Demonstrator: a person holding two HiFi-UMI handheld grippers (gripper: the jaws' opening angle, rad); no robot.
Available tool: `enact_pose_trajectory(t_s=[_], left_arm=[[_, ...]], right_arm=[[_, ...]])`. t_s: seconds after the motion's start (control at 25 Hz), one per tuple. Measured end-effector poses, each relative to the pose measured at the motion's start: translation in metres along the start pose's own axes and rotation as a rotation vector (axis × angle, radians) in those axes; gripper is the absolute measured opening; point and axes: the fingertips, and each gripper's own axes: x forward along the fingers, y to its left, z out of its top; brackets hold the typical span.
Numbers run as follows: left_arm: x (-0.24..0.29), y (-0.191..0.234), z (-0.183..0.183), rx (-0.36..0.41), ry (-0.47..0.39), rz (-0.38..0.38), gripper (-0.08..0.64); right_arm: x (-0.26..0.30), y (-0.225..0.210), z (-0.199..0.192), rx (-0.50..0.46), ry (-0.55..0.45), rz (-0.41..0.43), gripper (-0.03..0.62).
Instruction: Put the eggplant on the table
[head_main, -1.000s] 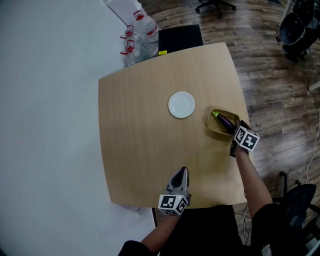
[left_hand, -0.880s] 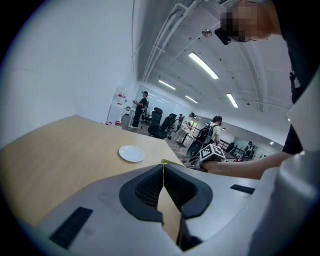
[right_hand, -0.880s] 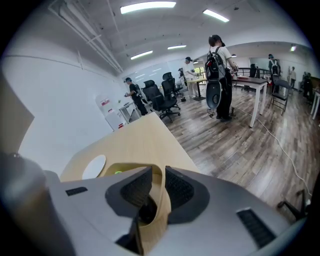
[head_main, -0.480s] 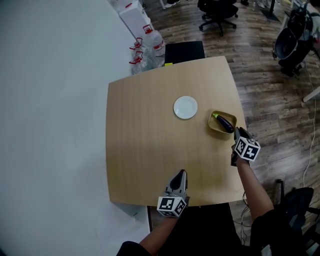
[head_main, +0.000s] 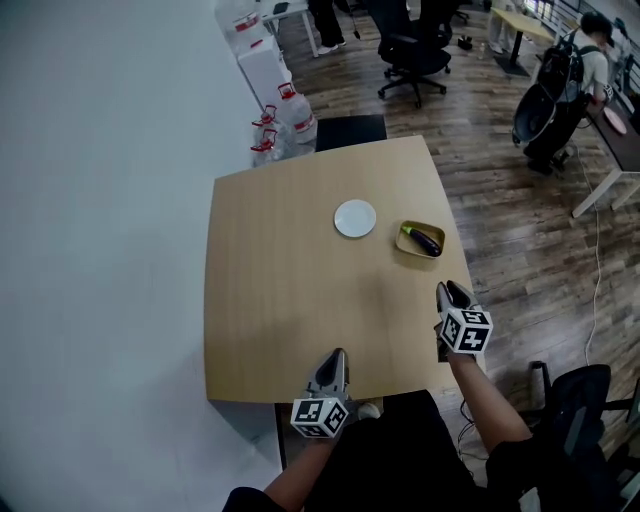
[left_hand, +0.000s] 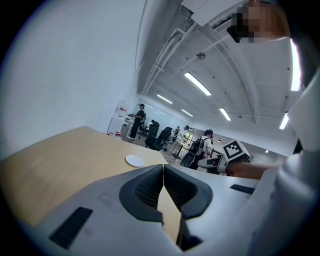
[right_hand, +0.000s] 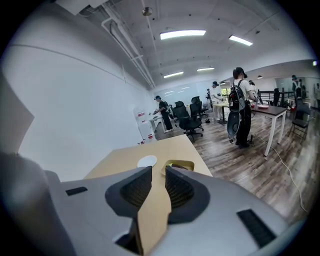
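Note:
The dark purple eggplant (head_main: 424, 241) lies in a small yellow-green bowl (head_main: 404, 243) at the right side of the wooden table (head_main: 280, 290). A white plate (head_main: 355, 218) sits left of the bowl. My right gripper (head_main: 448, 291) hovers near the table's right front corner, well short of the bowl, with a narrow gap between its jaws and nothing in them. In the right gripper view the gripper (right_hand: 158, 171) points at the bowl (right_hand: 184, 163) and plate (right_hand: 147, 161). My left gripper (head_main: 333, 360) rests at the front edge, jaws (left_hand: 163, 167) pressed together and empty.
Water bottles (head_main: 281, 122) and a black seat (head_main: 350, 130) stand behind the table's far edge. Office chairs (head_main: 412, 45) and a person with a backpack (head_main: 575, 60) are on the wooden floor at the back right. Another chair (head_main: 585, 400) is close at my right.
My right gripper has drawn back from the bowl toward the near right corner. The eggplant stays in the bowl. The left gripper has kept its place at the front edge.

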Motion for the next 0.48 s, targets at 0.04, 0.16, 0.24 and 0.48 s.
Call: enact_pose_trajectory(t_s=[0.04, 0.16, 0.24, 0.48], left_arm=[[-0.009, -0.001, 0.001, -0.007, -0.005, -0.006, 0.015], [-0.032, -0.005, 0.007, -0.014, -0.029, -0.026, 0.015], [-0.045, -0.011, 0.011, -0.013, -0.043, -0.050, 0.015], [-0.069, -0.030, 0.014, 0.002, -0.075, -0.104, 0.015]], right_arm=[[-0.014, 0.010, -0.005, -0.016, -0.003, 0.016, 0.141], [-0.055, 0.035, -0.015, -0.060, -0.016, 0.055, 0.141], [-0.084, 0.049, -0.019, -0.054, -0.026, 0.074, 0.140], [-0.161, 0.098, -0.029, -0.097, -0.089, 0.097, 0.102]])
